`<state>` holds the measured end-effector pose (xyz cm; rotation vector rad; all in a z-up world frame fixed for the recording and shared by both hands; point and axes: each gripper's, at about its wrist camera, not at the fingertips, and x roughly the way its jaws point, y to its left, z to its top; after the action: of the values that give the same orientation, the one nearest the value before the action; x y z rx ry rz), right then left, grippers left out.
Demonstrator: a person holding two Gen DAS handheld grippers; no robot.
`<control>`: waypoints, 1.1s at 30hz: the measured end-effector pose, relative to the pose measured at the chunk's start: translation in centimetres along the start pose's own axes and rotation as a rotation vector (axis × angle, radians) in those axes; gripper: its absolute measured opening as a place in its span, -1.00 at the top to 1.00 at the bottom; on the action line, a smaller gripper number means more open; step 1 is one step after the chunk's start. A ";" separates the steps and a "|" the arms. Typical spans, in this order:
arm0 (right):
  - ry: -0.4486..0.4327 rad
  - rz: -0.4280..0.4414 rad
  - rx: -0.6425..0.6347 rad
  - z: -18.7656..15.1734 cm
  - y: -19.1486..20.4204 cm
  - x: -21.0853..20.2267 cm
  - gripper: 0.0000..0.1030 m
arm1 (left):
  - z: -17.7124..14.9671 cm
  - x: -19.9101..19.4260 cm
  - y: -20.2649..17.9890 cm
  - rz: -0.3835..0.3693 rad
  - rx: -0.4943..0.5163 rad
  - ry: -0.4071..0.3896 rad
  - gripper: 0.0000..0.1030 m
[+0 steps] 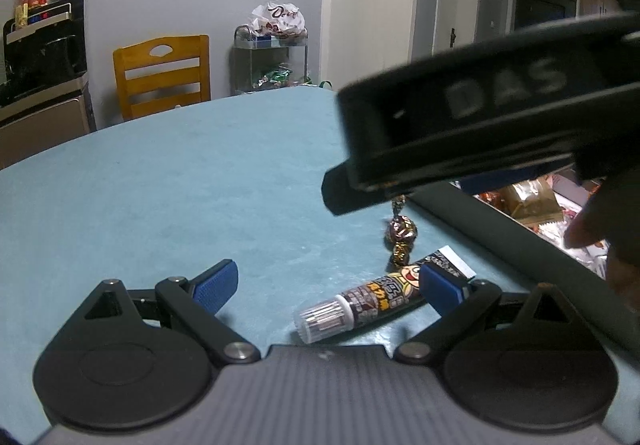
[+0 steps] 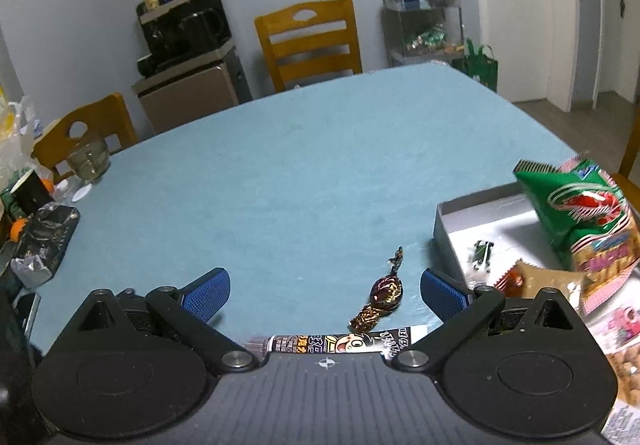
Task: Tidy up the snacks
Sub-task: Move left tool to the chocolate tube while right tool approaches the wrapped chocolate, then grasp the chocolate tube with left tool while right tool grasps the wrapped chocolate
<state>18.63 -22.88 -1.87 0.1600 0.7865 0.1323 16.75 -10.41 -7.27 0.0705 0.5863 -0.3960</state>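
Teal cloth covered the table (image 2: 280,165). Both the left gripper (image 1: 332,285) and right gripper (image 2: 324,291) hovered with jaws spread wide, gripping nothing. Between them lay a tube snack (image 1: 384,297) and, just beyond it, a foil-wrapped candy (image 2: 384,295). Only the right wrist view showed the grey box (image 2: 452,229) fully, a green snack bag (image 2: 588,217) standing in it.

Wide open blue tabletop (image 2: 280,165) ahead, only snack box (image 2: 472,213) right and clutter (image 2: 40,241) on left edge
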 end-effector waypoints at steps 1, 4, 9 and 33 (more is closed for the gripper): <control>0.007 -0.009 0.007 0.0 0.0 0.4 -0.97 | 0.0 0.0 0.1 -0.001 -0.003 0.000 -0.91; 0.026 -0.033 0.004 -0.1 0.2 1.5 -0.94 | 0.0 0.0 0.2 -0.005 -0.004 -0.007 -0.91; 0.052 -0.080 -0.006 -0.3 0.2 3.6 -0.68 | -0.1 0.1 0.3 -0.011 -0.010 -0.003 -0.91; 0.021 -0.180 -0.152 -2.2 0.8 5.6 0.52 | -0.3 1.0 -0.1 -0.021 0.009 0.017 -0.91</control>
<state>20.91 -20.93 -7.10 -0.0562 0.8051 0.0232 17.27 -10.76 -8.06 0.0764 0.6022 -0.4190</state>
